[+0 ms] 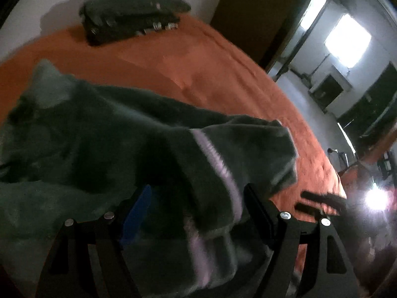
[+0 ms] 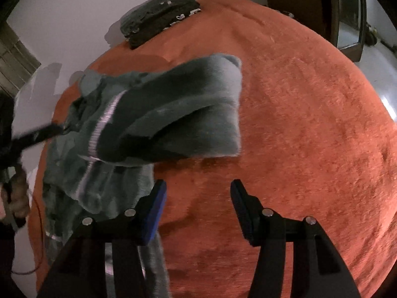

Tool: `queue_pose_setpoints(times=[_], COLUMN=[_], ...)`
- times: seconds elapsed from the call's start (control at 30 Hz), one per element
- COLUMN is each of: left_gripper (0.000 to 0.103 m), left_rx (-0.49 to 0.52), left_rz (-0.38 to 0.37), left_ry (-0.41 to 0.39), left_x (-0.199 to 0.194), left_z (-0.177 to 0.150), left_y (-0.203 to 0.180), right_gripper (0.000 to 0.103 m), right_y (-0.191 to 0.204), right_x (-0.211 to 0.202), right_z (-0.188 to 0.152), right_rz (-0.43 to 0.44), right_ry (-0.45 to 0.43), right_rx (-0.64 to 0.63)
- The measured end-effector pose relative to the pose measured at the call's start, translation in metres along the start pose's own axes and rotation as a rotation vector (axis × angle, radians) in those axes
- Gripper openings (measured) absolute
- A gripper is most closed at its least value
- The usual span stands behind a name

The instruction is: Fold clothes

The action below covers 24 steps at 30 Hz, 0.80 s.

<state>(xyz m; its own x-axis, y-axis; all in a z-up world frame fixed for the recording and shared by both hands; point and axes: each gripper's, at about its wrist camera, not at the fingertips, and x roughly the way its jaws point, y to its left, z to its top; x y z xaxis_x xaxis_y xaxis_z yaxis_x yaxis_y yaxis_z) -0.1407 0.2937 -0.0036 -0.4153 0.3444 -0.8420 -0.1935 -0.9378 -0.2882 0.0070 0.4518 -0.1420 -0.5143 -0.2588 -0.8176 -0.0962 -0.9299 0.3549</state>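
The left hand-held gripper (image 1: 196,203) stands wide, and a thick fold of the dark green garment (image 1: 104,134), with its pale lilac stripe (image 1: 218,164), fills the space between the jaws. Whether the pads actually press on it I cannot tell; the cloth hides the contact. The right hand-held gripper (image 2: 198,198) is half open and holds nothing, with only bare orange bed cover (image 2: 297,124) showing between its jaws, just beside the garment's near hem.

The garment lies toward the left edge of the bed, partly lifted, with one flap raised and blurred. In the right wrist view the other tool's dark fingers reach into its left side, with a person's hand (image 2: 15,193) behind them.

The main risk, as I judge it, is the bulk in the left jaws: a loose hold on so thick a bunch (fleece, by the look) could slip and let the fold collapse unevenly. The lifted flap could also drop askew, and part of the cloth already trails over the bed's edge, where its weight may drag the rest. A folded stack (image 1: 131,15) at the far edge sits well apart.
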Motion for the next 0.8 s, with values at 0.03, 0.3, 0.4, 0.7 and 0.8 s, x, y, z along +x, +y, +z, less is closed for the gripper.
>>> queue_pose_setpoints(times=[0.03, 0.3, 0.4, 0.7, 0.8], left_gripper=[0.078, 0.013, 0.013, 0.016, 0.016], left_rx=[-0.017, -0.199, -0.231, -0.409, -0.555], left_rz=[-0.001, 0.015, 0.018, 0.171, 0.223], left_ry=[0.024, -0.022, -0.171, -0.324, -0.273], left_x=[0.013, 0.038, -0.039, -0.185, -0.182], left_z=[0.005, 0.015, 0.01, -0.085, -0.137], left_y=[-0.001, 0.014, 0.035, 0.144, 0.193], right_gripper=[0.054, 0.053, 0.053, 0.053, 0.053], right_y=[-0.001, -0.014, -0.014, 0.036, 0.065], right_x=[0.0, 0.005, 0.001, 0.005, 0.022], right_z=[0.0, 0.003, 0.007, 0.035, 0.042], right_rz=[-0.005, -0.018, -0.016, 0.062, 0.095], right_ry=[-0.001, 0.013, -0.009, -0.065, -0.039], right_rx=[-0.009, 0.003, 0.008, -0.07, -0.134])
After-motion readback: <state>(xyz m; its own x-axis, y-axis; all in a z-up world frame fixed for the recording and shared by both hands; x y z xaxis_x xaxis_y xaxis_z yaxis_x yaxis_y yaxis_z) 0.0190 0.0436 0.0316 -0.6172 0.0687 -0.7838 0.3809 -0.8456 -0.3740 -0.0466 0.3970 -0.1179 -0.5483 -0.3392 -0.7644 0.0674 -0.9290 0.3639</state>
